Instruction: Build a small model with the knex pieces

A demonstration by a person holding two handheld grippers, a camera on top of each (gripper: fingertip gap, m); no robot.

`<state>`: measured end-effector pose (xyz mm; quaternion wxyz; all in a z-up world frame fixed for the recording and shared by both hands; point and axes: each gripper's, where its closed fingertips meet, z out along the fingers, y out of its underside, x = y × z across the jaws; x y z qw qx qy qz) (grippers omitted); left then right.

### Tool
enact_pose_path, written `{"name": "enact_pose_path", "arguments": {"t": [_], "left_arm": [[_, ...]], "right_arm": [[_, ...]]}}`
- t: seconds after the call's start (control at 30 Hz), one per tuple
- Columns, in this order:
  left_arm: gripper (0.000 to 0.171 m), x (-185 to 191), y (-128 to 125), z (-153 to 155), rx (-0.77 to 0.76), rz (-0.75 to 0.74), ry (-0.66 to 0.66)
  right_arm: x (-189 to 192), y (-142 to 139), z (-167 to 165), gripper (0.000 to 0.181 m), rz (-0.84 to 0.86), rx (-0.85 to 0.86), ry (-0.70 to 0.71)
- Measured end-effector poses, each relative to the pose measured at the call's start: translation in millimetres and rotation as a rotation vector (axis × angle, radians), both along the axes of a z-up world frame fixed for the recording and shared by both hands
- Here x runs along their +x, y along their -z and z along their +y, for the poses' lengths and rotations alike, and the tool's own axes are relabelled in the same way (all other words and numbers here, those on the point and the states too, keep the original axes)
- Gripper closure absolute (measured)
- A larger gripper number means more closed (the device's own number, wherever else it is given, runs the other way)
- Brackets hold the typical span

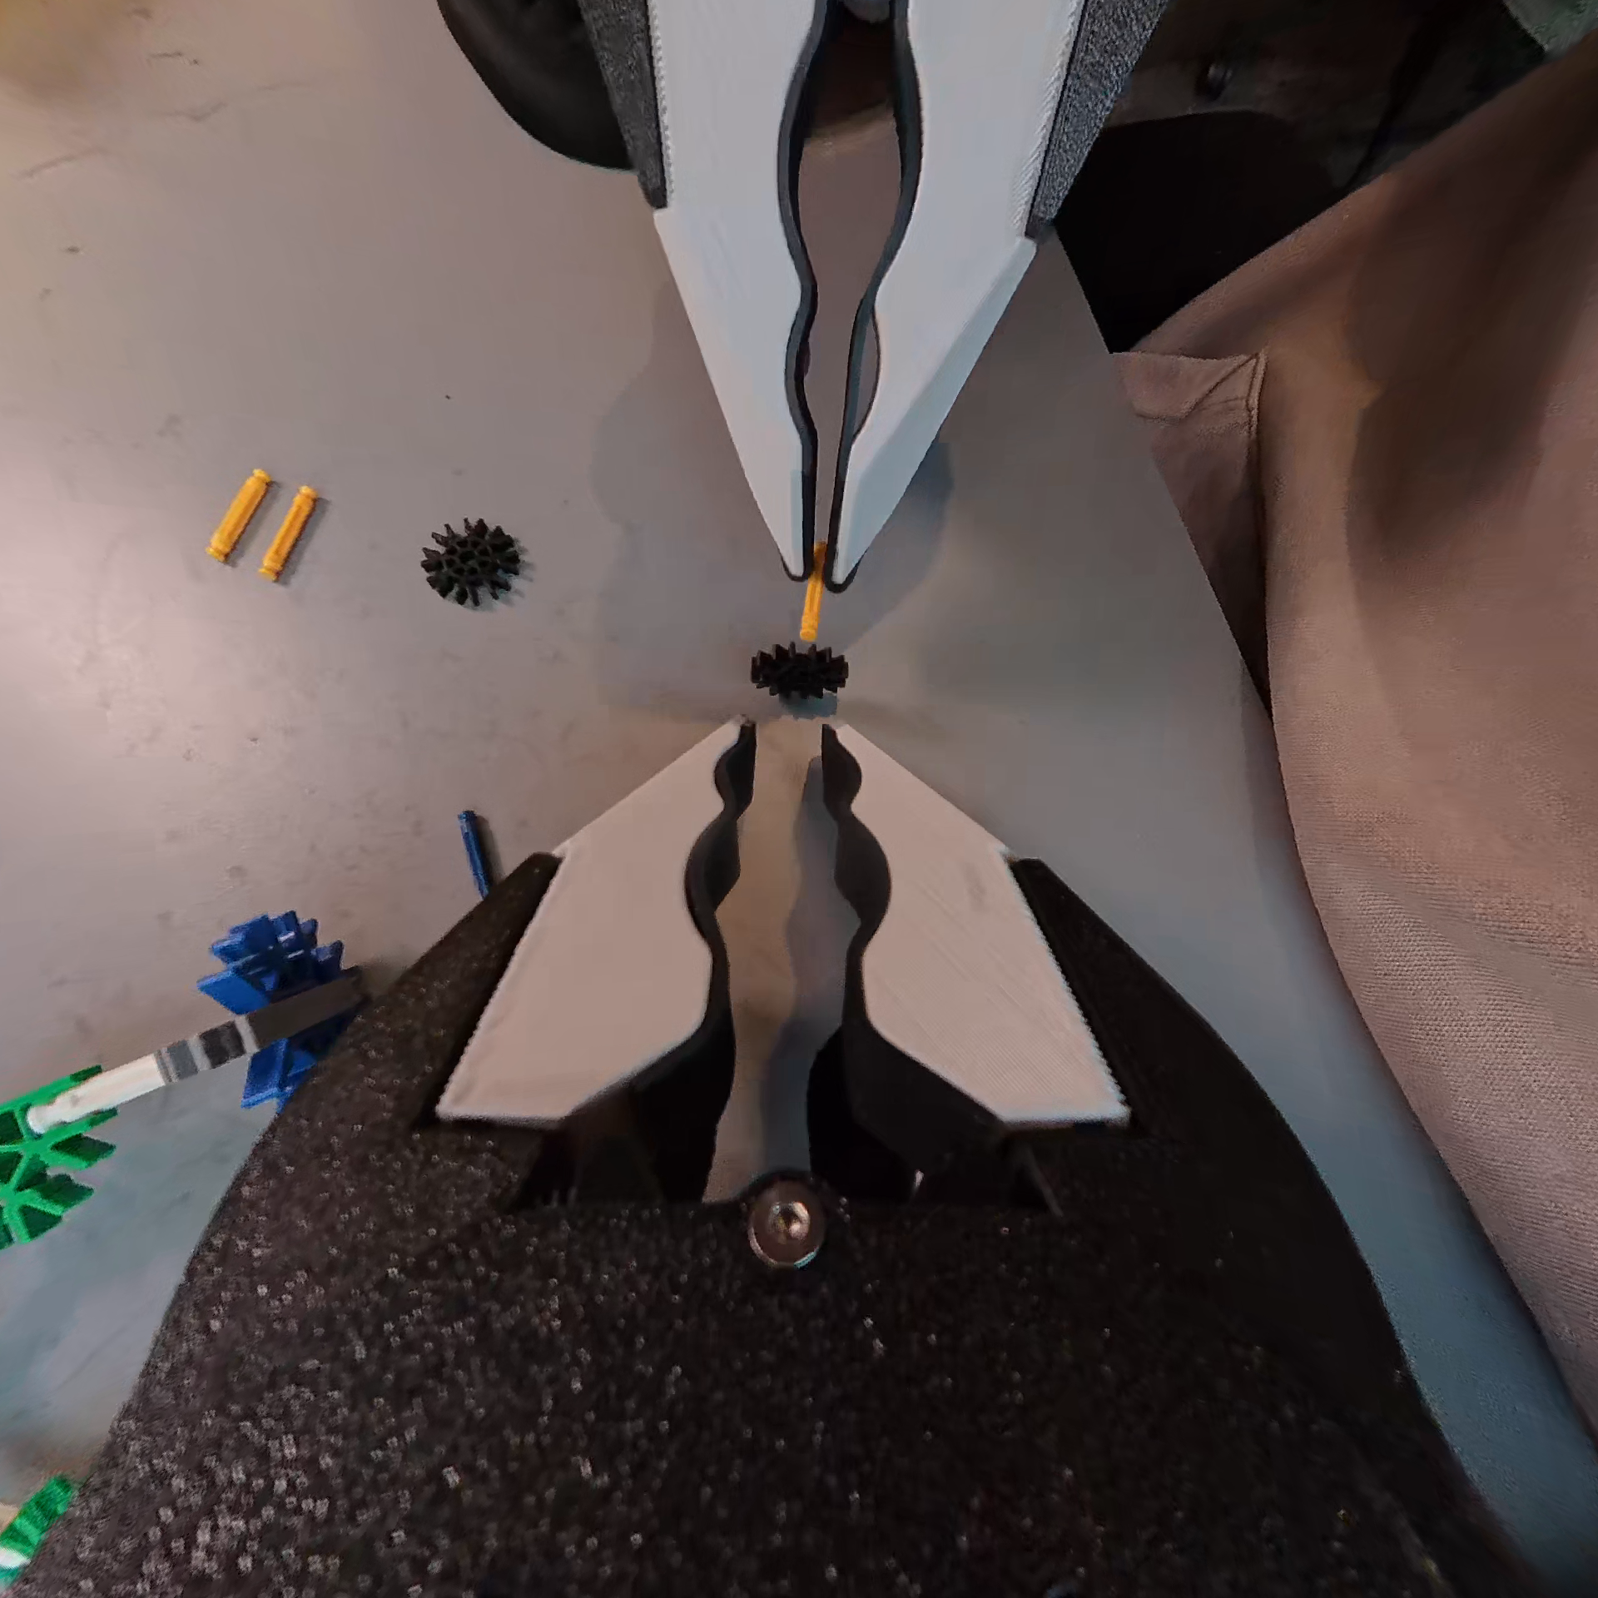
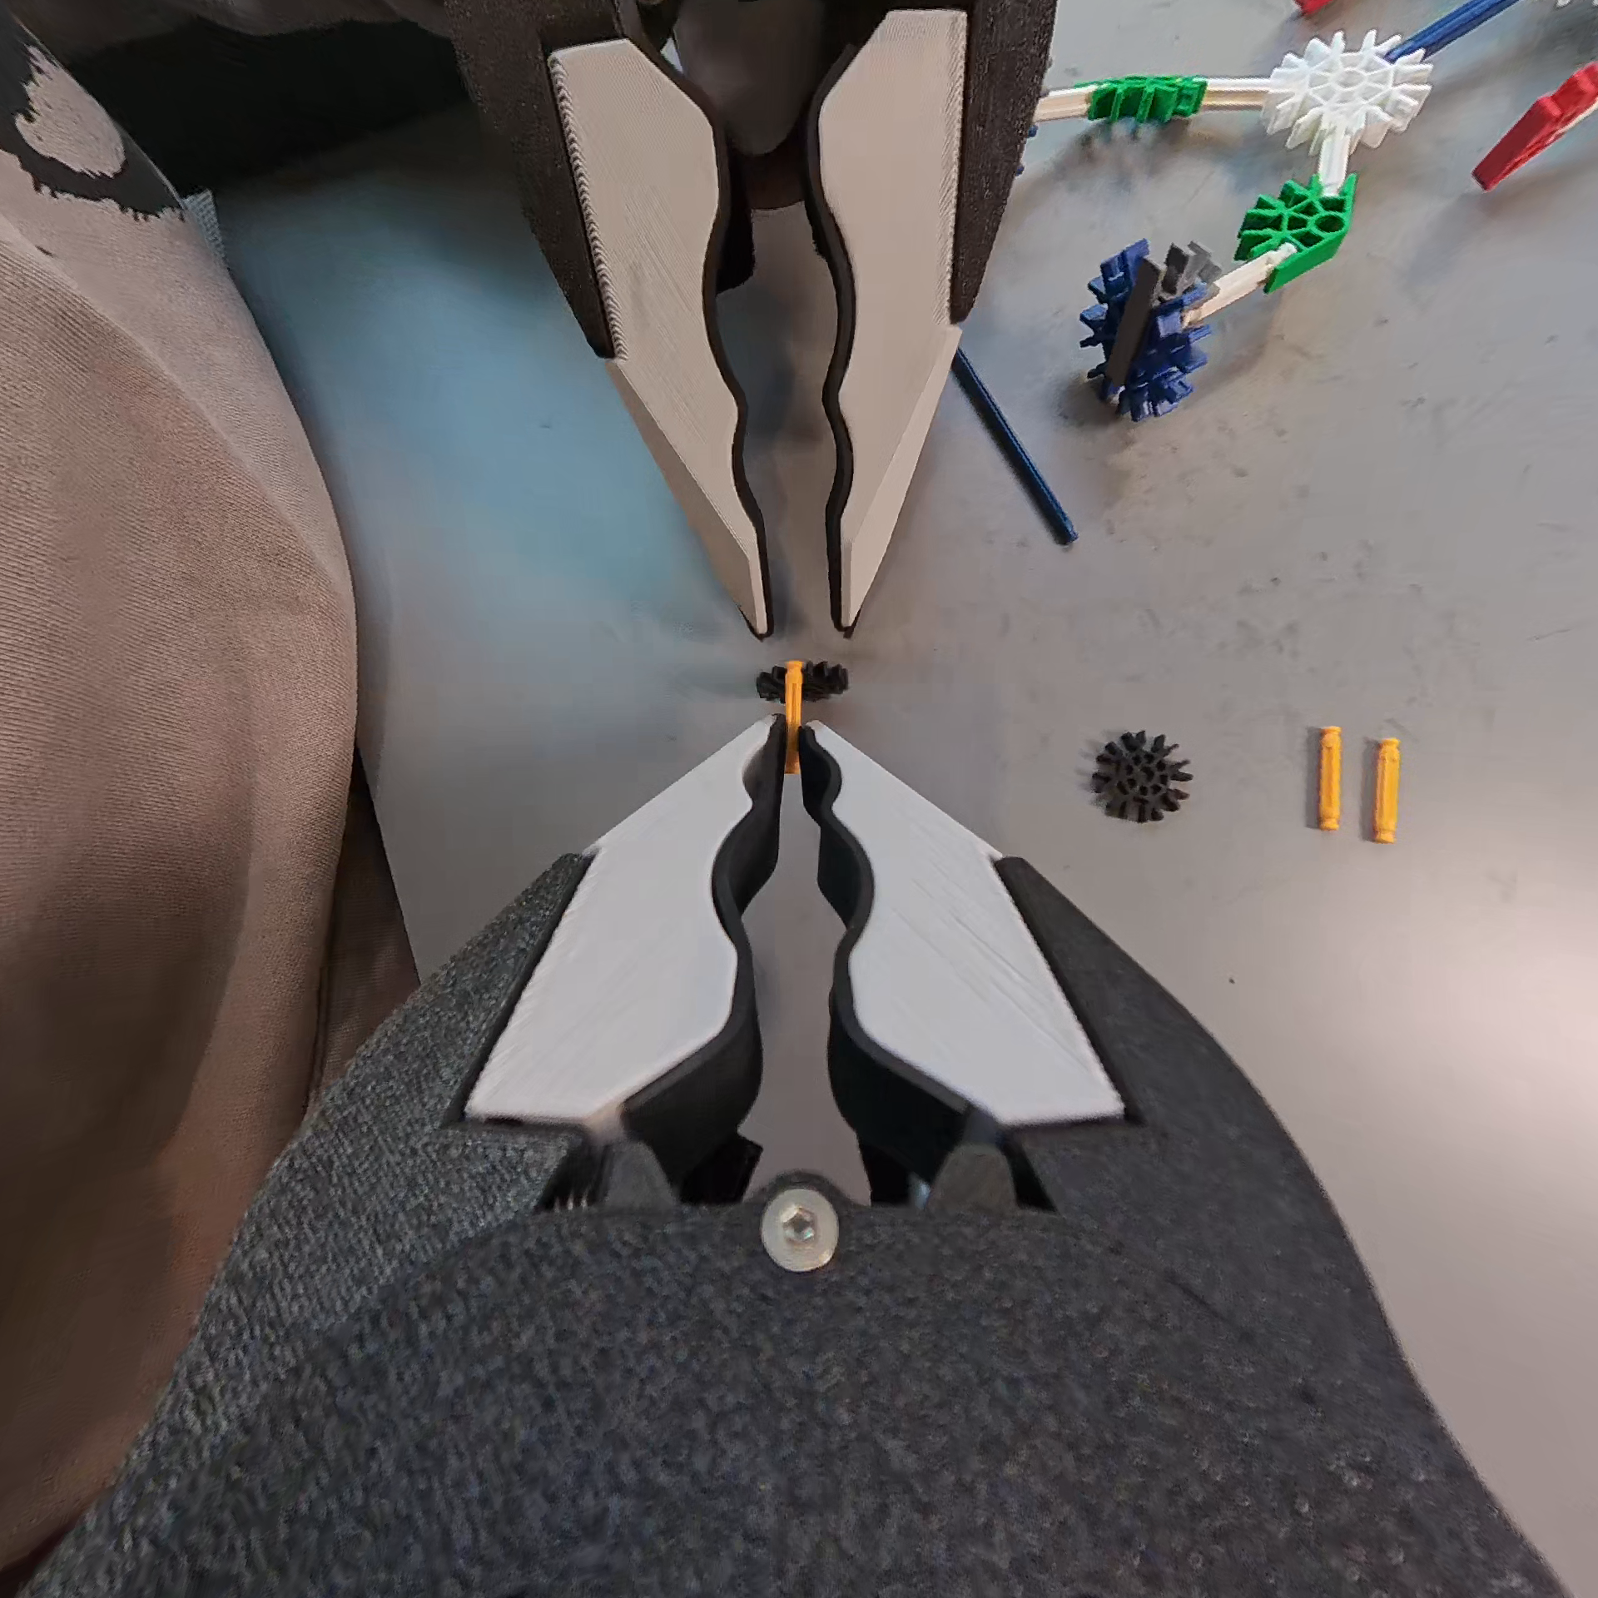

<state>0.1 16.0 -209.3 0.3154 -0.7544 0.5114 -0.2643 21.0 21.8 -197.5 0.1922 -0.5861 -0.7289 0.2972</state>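
On the grey table (image 1: pixel 346 303), the left gripper (image 1: pixel 783 731) stands narrowly parted and empty just beside the black gear (image 1: pixel 800 670). Opposite, the right gripper (image 2: pixel 791 731) pinches a yellow rod (image 2: pixel 793 718); its tip reaches the gear, seating unclear, while a second gear (image 2: pixel 1141 776) and two rods (image 2: pixel 1358 783) lie unused beyond it

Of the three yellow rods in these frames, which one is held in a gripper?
The rod clamped in the right gripper, beside the small black gear. The other two rods lie loose, side by side on the table.

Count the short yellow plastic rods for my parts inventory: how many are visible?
3. One short yellow plastic rod is clamped in the right gripper; two rods lie side by side on the grey table.
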Motion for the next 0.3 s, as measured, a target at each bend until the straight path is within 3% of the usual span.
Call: {"name": "enact_pose_path", "arguments": {"t": [0.3], "left_arm": [[0.160, 0.2, -2.7, 2.3, 0.015, -0.008, -0.014]], "right_arm": [[-4.5, -0.6, 1.0, 0.180, -0.043, 0.024, -0.011]]}}
